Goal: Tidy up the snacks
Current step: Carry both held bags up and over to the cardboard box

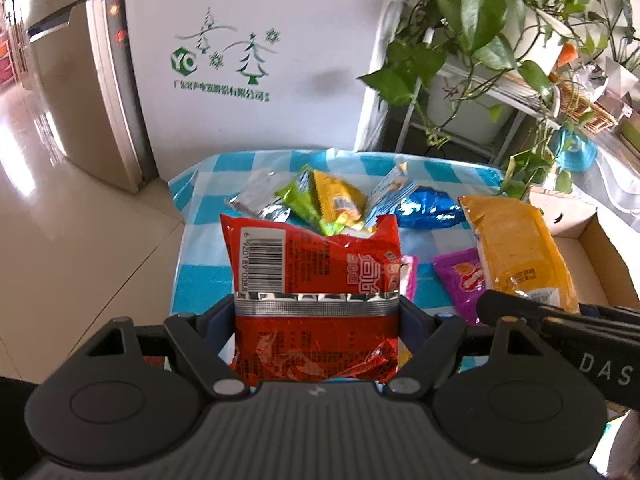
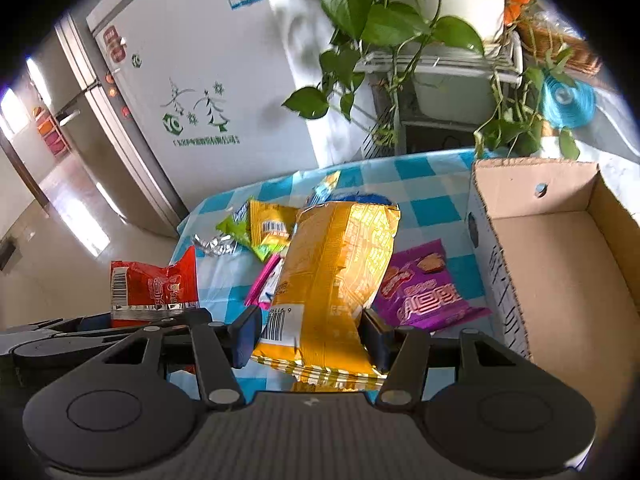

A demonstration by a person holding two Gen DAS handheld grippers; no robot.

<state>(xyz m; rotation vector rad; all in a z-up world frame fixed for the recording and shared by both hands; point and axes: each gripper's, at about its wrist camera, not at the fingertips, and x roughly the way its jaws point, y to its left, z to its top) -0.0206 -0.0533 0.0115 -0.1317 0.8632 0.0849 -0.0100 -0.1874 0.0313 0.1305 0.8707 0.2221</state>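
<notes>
Our left gripper point(image 1: 316, 320) clamped the red packet point(image 1: 312, 264) in its jaws; the right gripper point(image 2: 310, 336) clamped the yellow bag point(image 2: 332, 272) above the tabletop point(image 2: 432, 200). We judged both needed lifting clear before swinging to the cardboard box point(image 2: 560, 264).

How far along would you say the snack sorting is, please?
Done: nothing; the brown cardboard box looks empty. In hand: left gripper holds the red foil packet, right gripper the yellow bag. Left: purple packet and others on the checked cloth.
</notes>
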